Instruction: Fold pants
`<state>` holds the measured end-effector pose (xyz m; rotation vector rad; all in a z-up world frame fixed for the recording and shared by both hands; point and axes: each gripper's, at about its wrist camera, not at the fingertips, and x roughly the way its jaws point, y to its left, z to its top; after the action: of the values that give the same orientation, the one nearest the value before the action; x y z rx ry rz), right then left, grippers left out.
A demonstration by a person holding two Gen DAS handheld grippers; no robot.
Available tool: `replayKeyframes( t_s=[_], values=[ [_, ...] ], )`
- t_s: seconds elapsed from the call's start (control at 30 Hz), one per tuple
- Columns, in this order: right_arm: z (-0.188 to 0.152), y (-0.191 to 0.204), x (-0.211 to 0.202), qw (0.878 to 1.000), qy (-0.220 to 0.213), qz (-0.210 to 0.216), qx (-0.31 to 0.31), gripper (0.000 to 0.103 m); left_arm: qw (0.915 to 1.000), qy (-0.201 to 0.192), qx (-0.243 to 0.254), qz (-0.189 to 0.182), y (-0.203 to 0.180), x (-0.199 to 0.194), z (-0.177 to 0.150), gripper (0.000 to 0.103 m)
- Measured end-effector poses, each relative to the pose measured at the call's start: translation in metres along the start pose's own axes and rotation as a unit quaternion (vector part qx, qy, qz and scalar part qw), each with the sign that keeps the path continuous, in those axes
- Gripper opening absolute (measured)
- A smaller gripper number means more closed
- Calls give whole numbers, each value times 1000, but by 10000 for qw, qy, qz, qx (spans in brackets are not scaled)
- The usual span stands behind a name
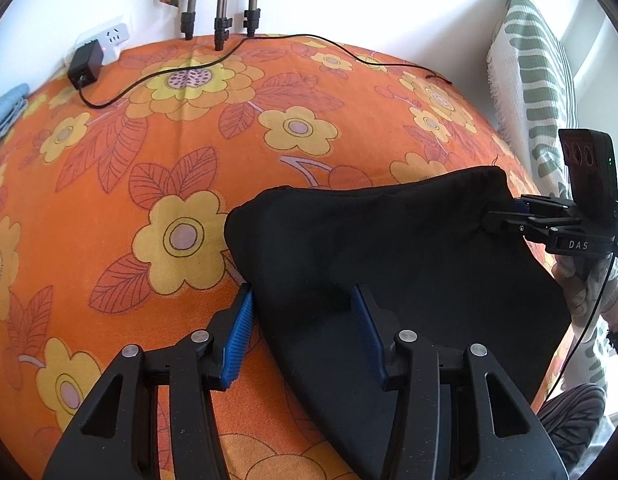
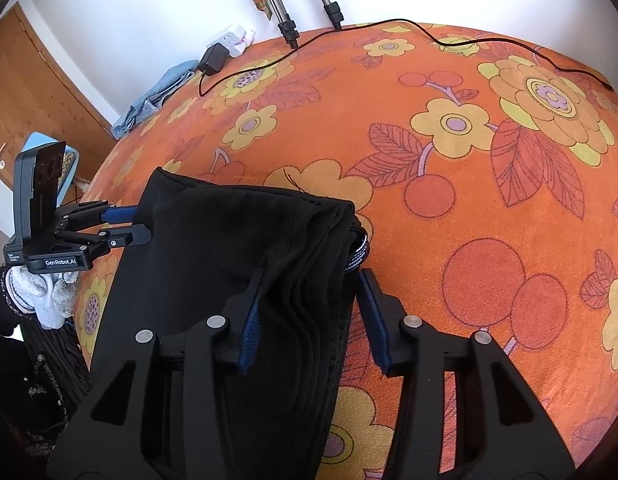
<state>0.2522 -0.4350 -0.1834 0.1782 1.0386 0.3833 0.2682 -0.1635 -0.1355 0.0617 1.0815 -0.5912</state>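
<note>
Black pants [image 1: 389,248], folded into a thick stack, lie on an orange flowered bedspread [image 1: 149,160]. My left gripper [image 1: 305,312] straddles their left edge: one blue pad sits just off the cloth and the other rests on top. In the right wrist view the pants [image 2: 213,232] show several layered edges and a striped waistband [image 2: 359,254]. My right gripper [image 2: 311,304] has those layers between its half-closed jaws, with a small gap at the right pad. Each gripper shows in the other's view, the right gripper [image 1: 503,214] and the left gripper [image 2: 139,225], both at the pants' sides.
A black charger [image 1: 85,64] and its cable [image 1: 269,40] lie at the far edge of the bed beside a white power strip [image 1: 113,36]. Tripod legs [image 1: 219,20] stand there too. A blue cloth [image 1: 5,112] is at far left, a striped cushion [image 1: 537,80] at right, a wooden door [image 2: 29,92] beyond.
</note>
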Motion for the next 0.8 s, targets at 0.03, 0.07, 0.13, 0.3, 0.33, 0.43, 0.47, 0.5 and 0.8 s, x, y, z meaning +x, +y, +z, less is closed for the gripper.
replayKeyframes(
  t_s=[0.03,0.07,0.13,0.3,0.33,0.43,0.47,0.5,0.8],
  values=[
    [1,-1,0,10000,24,17,12,46,10000,-2,-4,10,0,0,0,44],
    [2,-1,0,10000,56,36,25,46,10000,-4,8,13,0,0,0,44],
    [3,-2,1,9999,106,57,27,46,10000,-7,44,36,-1,0,0,43],
    [6,-2,2,9998,212,45,-20,47,10000,-33,78,45,-1,-1,-1,42],
    [6,-1,3,9997,224,26,-30,47,10000,-42,46,24,0,-1,-1,42],
    [7,-1,3,9997,254,5,-41,47,10000,-63,13,13,1,-1,-1,37],
    [7,-1,3,9996,270,11,-36,47,10000,-63,5,6,2,-1,0,35],
    [8,-1,2,9996,279,16,-28,47,10000,-58,7,8,3,-1,0,33],
    [5,5,4,9995,152,-238,-117,31,9999,-151,-71,33,3,1,1,8]
  ],
)
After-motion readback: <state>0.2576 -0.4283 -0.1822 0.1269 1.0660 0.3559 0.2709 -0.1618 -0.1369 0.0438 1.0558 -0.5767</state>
